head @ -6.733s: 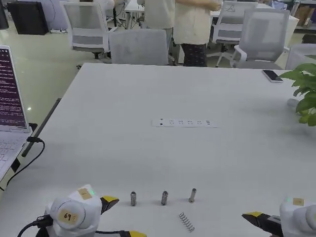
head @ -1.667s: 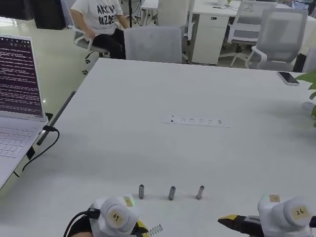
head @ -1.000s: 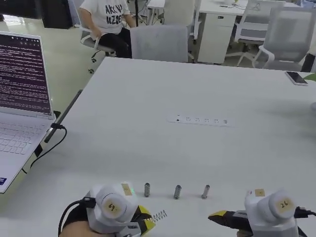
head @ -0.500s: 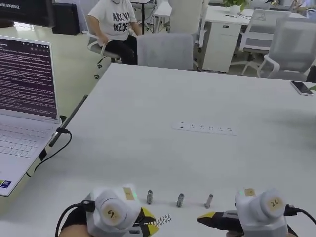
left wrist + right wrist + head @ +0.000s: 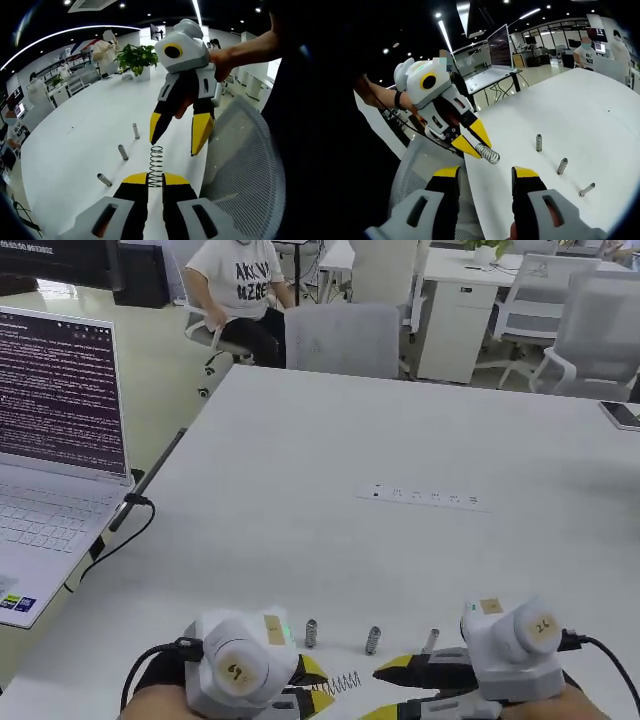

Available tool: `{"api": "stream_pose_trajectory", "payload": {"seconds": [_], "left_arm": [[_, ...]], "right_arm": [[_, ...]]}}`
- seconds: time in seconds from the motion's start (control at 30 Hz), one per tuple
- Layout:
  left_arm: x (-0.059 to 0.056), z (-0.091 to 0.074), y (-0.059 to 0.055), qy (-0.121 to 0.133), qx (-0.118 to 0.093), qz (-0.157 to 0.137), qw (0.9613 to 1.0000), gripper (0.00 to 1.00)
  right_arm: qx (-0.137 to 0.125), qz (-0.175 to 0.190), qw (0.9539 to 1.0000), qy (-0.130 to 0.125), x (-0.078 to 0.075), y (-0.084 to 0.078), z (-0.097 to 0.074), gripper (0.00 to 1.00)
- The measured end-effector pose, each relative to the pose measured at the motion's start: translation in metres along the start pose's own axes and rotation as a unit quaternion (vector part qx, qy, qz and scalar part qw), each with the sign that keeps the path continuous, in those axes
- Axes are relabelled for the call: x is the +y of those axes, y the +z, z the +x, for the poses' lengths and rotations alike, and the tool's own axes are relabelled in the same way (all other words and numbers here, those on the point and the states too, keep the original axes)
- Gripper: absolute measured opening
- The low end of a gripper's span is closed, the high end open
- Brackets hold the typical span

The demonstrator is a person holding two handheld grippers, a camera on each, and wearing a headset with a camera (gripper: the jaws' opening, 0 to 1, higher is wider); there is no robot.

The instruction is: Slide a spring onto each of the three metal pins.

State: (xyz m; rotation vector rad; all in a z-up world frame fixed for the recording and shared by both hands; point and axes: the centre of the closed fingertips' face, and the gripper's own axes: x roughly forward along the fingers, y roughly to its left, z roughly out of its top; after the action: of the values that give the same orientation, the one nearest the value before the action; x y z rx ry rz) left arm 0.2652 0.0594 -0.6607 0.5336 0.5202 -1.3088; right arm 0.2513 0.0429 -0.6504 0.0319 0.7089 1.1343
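White tabletop [image 5: 400,440] stretches beneath the right gripper [image 5: 486,172], jaws parted and empty, and the left gripper [image 5: 155,178] facing it at the near edge, just before three metal pins [image 5: 372,640], two already sleeved, its jaws pinched tight on one end of a loose spring [image 5: 156,159].

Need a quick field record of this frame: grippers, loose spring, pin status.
left gripper: shut on one end of the spring
right gripper: open, jaws facing the spring's free end, not touching it
spring: sticks out from the left gripper toward the right gripper
pins: three in a row on the table
sprung: left pin, middle pin
bare: right pin
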Motion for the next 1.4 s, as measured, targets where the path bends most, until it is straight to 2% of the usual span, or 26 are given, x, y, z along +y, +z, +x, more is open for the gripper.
{"api": "stream_pose_trajectory", "payload": {"seconds": [0.4,0.67,0.87,0.97,1.03,1.2,1.4], "left_arm": [[-0.010,-0.002,0.007,-0.017,-0.005,0.028,0.9995,0.02],[-0.012,-0.002,0.012,-0.022,-0.014,0.039,0.9989,0.02],[-0.013,-0.002,0.015,-0.025,-0.019,0.042,0.9986,0.02],[-0.014,-0.002,0.015,-0.028,-0.020,0.045,0.9984,0.02],[-0.016,-0.001,0.015,-0.030,-0.020,0.050,0.9981,0.02],[-0.019,0.001,0.013,-0.033,-0.014,0.059,0.9976,0.02],[-0.022,0.006,0.012,-0.036,-0.014,0.063,0.9973,0.02]], "right_arm": [[0.005,-0.023,0.9991,0.035,0.006,0.011,0.004,0.24],[0.009,-0.034,0.9985,0.042,0.009,0.011,0.002,0.15],[0.025,-0.042,0.9978,0.044,0.008,0.002,0.003,0.14],[0.016,-0.044,0.9980,0.043,0.008,0.005,0.003,0.11],[0.009,-0.040,0.9978,0.052,0.011,0.008,0.002,0.10],[0.016,-0.044,0.9973,0.056,0.014,0.006,0.002,0.08],[0.025,-0.050,0.9971,0.051,0.013,0.001,0.000,0.08]]}}
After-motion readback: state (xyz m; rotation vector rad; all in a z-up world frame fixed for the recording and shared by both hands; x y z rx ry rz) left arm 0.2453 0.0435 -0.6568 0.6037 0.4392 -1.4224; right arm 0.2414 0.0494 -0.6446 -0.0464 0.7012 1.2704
